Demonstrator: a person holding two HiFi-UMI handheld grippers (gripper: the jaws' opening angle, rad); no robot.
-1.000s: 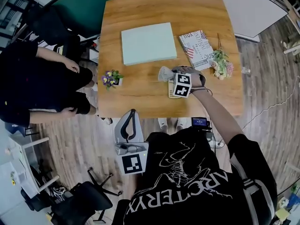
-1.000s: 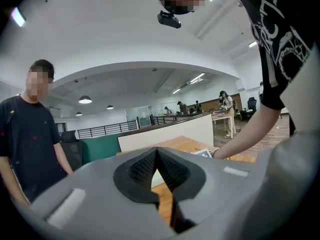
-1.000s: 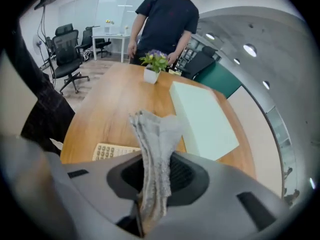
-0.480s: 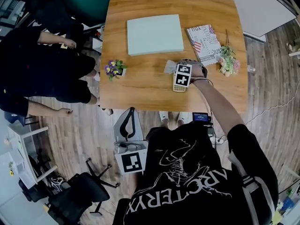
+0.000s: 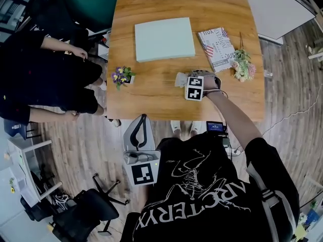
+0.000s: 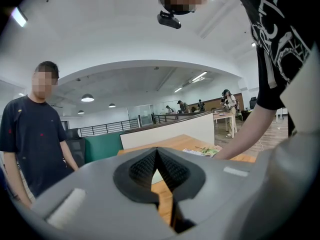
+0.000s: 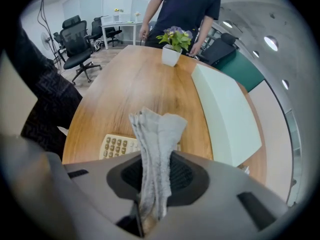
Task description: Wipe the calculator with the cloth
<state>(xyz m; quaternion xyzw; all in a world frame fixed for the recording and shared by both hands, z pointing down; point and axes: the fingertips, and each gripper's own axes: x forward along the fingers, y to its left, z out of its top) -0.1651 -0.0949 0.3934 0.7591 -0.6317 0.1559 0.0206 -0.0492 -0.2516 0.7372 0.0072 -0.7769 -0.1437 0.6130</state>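
The calculator point(image 7: 117, 146) lies just beyond the right gripper point(image 7: 152, 176), whose jaws pinch the cloth point(image 7: 156, 131). A good wipe likely needs the cloth's free end dragged flat and lightly across the keys. The left gripper point(image 6: 157, 168), jaws pressed together on nothing, is well apart.

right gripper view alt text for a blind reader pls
The right gripper clamps a grey cloth that sticks out over a beige calculator on the wooden table. Beyond lie a pale green board and a small potted plant.

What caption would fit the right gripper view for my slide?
Right gripper shut on the grey cloth, the beige calculator just beyond it on the wooden table.
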